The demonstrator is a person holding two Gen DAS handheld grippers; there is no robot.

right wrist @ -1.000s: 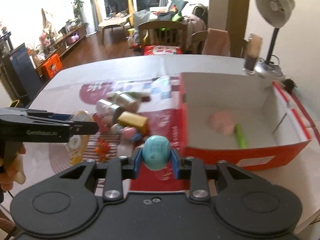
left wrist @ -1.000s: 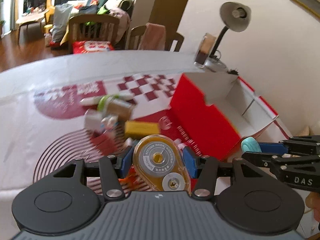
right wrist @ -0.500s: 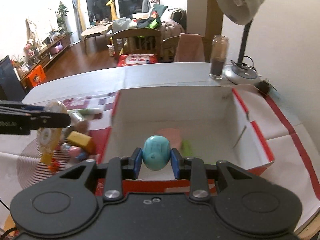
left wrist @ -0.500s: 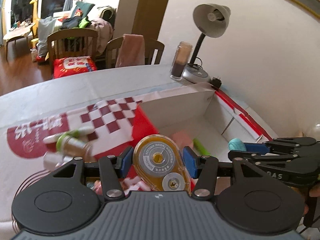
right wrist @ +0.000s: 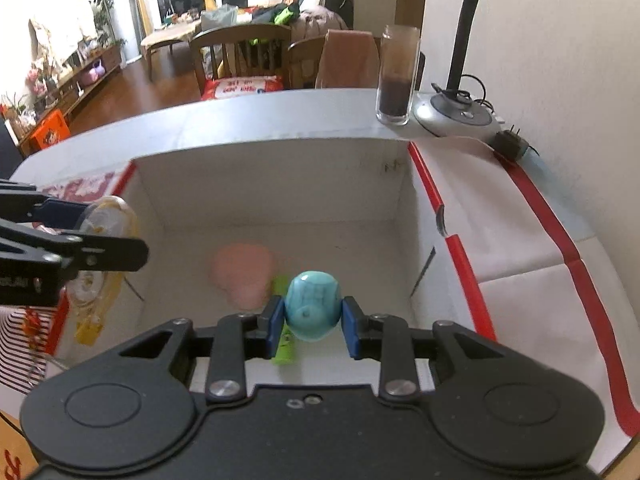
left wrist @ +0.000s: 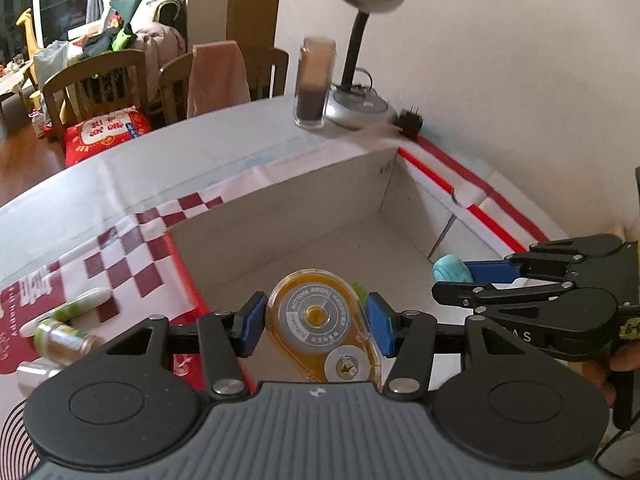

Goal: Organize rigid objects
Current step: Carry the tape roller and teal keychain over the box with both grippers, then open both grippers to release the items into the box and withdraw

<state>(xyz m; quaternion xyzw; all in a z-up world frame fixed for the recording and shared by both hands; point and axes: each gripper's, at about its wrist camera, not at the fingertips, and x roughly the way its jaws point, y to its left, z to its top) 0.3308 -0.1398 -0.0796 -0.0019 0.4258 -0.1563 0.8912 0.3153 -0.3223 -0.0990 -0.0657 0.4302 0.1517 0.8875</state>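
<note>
Two jaws gripping, left on tape dispenser (left wrist: 322, 322), right on teal egg (right wrist: 313, 306), over box (right wrist: 272, 184)

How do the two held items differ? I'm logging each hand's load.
The tape dispenser in the left tongs is flat, clear yellow and teardrop-shaped; the turquoise egg-shaped toy in the right tongs is rounded and opaque. The dispenser looks larger. Both are clamped between blue pads above the open box.

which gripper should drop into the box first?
Right, probably. The right gripper holds the teal egg well over the box floor; the left gripper, with the tape dispenser, sits nearer the box's left wall.
</note>
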